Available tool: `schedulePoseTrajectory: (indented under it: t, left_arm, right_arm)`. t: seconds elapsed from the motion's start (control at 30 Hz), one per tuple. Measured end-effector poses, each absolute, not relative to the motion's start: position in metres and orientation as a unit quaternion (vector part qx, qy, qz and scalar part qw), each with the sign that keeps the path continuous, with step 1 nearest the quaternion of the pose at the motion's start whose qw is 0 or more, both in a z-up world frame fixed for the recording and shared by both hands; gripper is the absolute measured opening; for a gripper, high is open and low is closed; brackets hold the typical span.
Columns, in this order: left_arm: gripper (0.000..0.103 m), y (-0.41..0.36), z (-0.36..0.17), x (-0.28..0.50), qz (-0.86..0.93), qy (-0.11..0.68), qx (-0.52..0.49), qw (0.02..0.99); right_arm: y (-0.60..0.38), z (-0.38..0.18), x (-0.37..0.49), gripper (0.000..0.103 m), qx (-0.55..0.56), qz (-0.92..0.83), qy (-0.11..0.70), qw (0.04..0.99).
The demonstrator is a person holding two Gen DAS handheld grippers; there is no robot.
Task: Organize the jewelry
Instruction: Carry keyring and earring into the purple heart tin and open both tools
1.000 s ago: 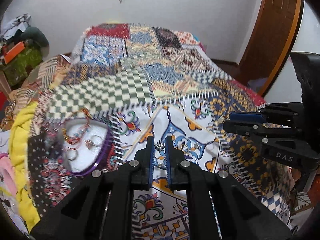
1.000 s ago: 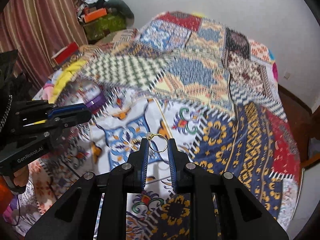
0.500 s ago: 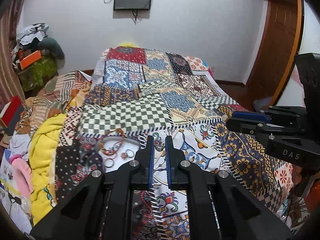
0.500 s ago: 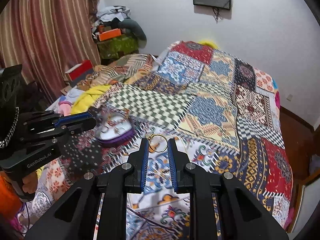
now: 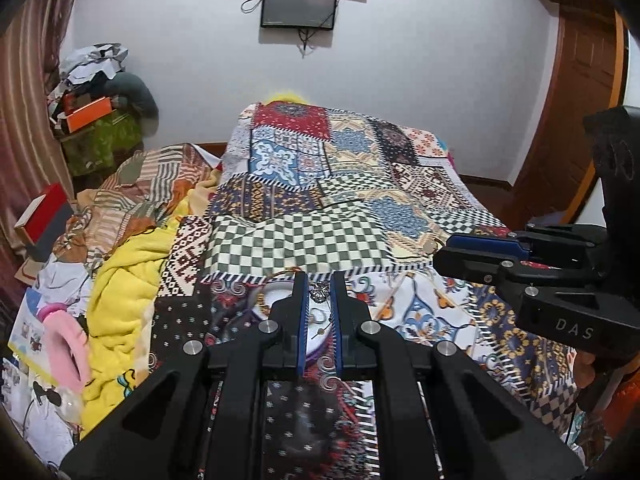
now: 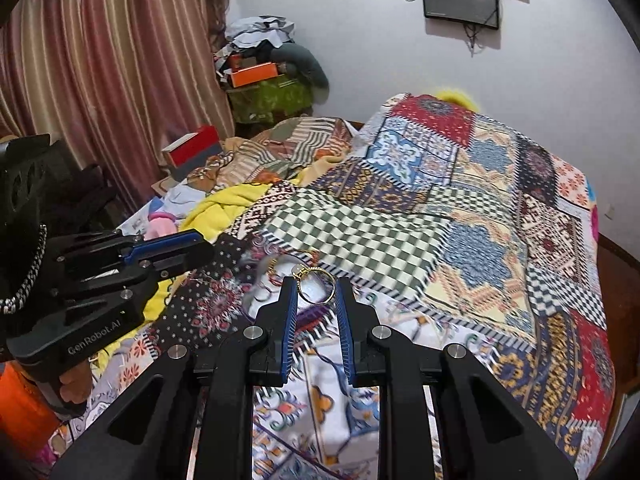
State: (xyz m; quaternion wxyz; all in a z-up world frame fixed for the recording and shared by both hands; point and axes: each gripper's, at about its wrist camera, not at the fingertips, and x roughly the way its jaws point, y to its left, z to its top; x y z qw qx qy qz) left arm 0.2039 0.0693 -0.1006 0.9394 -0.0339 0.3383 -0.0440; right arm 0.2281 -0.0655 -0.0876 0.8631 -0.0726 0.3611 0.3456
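Observation:
My left gripper point(image 5: 320, 280) is shut on a small silver filigree jewel point(image 5: 319, 293), pinched between its blue pads. Just behind its fingertips lies the white, purple-rimmed jewelry dish point(image 5: 316, 354) with rings and a red-gold bracelet in it. In the right wrist view, my right gripper point(image 6: 316, 285) is shut on a thin gold ring point(image 6: 317, 287) standing upright between the pads. The dish point(image 6: 312, 314) shows blurred behind that ring. Each gripper appears in the other's view: the right gripper point(image 5: 440, 254) from the right side, the left gripper point(image 6: 202, 246) from the left.
The dish rests on a patchwork bedspread point(image 5: 304, 240). A yellow blanket point(image 5: 120, 292), a pink item point(image 5: 68, 344) and crumpled clothes lie along the left side. A red box point(image 6: 192, 152), curtains and a cluttered shelf stand beyond; a wooden door point(image 5: 580, 120) is at right.
Both grippers have lifted and tilted up, still holding their pieces. The dish, earlier off to the left, now lies straight behind both pairs of fingertips.

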Motion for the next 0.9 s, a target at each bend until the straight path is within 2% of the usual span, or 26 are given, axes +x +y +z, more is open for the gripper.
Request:
schedulePoseTrajectory:
  t: [0.37, 0.9]
  left_arm:
    - [0.009, 0.097, -0.122, 0.228, -0.032, 0.355, -0.062, 0.932]
    - [0.009, 0.105, -0.173, 0.271, -0.057, 0.409, -0.081, 0.907]
  right_arm:
    - [-0.034, -0.107, 0.251, 0.017, -0.063, 0.362, 0.384, 0.847]
    - [-0.001, -0.168, 0.286, 0.017, -0.078, 0.366, 0.453, 0.809]
